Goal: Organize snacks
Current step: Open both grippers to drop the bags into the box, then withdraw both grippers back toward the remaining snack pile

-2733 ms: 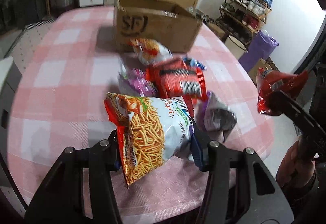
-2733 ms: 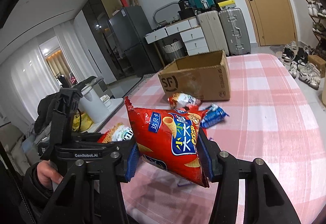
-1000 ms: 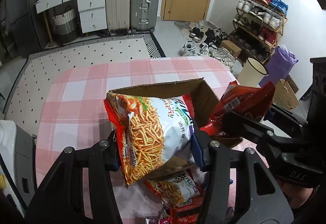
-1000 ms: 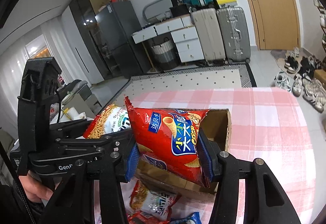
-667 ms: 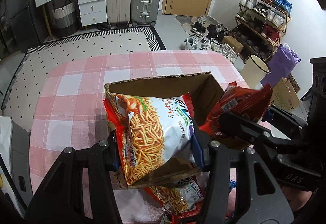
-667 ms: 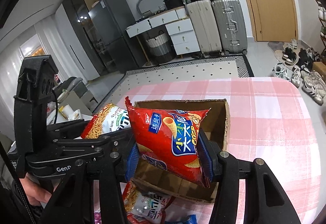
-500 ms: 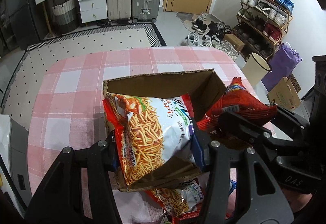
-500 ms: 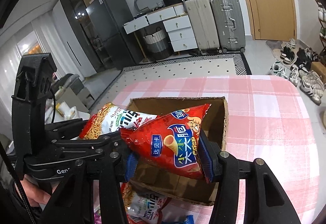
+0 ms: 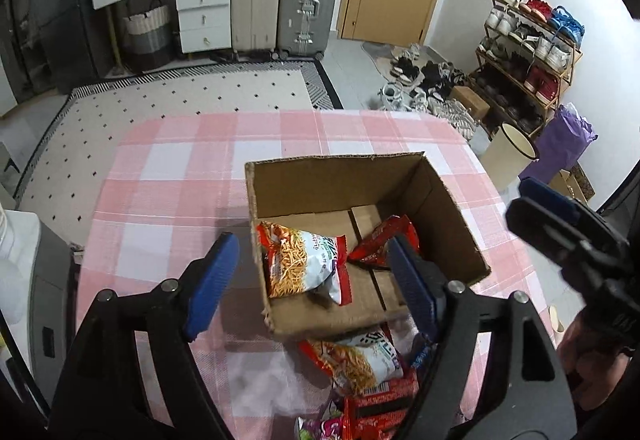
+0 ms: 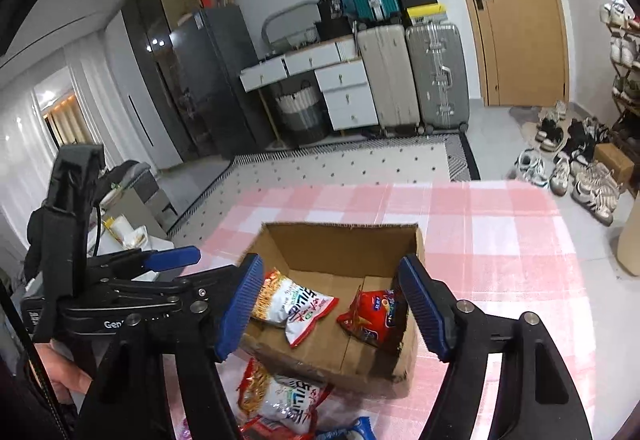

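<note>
— So both claws are empty now?

— Yes. The left gripper (image 9: 312, 280) and right gripper (image 10: 332, 308) have just been opening; both stand wide, nothing between them. The noodle bag (image 9: 304, 264) and red crisp bag (image 10: 374, 314) lie in the cardboard box (image 9: 452, 224).

— And the next snacks?

— Loose bags (image 9: 356, 356) sit on the checked table (image 9: 160, 176) at six o'clock from the box, under both claws. The top one's long axis runs ten to four. My guess: the left is nearer.
</note>
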Tool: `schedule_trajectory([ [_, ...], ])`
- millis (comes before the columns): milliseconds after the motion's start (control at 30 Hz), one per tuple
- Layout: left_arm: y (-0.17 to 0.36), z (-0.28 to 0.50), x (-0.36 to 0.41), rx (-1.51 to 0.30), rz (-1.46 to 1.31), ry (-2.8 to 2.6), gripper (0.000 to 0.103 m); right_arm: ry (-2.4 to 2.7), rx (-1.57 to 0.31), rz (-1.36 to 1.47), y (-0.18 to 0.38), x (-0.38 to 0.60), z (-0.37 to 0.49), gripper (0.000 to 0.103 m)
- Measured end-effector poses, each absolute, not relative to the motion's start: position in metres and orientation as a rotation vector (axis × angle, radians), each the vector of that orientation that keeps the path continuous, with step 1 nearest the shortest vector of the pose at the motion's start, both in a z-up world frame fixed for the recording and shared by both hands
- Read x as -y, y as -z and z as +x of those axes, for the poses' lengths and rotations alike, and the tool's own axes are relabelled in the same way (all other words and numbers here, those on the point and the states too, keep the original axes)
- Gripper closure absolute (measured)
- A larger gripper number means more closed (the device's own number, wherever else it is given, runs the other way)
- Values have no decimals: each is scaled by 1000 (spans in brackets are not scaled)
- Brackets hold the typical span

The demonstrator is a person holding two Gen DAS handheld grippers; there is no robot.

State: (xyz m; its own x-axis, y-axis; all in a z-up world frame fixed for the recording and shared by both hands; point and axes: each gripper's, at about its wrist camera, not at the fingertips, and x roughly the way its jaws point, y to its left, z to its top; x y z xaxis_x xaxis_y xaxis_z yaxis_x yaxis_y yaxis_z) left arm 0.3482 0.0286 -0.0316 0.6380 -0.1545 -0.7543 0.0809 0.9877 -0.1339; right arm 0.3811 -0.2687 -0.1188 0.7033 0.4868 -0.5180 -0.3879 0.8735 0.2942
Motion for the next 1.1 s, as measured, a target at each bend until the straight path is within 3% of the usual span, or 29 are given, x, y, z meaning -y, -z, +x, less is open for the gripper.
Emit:
schedule_trajectory([
  [333, -1, 286, -20, -817, -59, 126, 23, -497, -543, 143, 81, 279, 316, 15],
  [800, -23, 209, -5, -768, -24, 111, 19, -486, -504, 116, 67, 289, 233, 5],
  [1100, -26, 166, -5, -721, -43, 115, 2, -490, -497, 100, 77, 296, 182, 4],
])
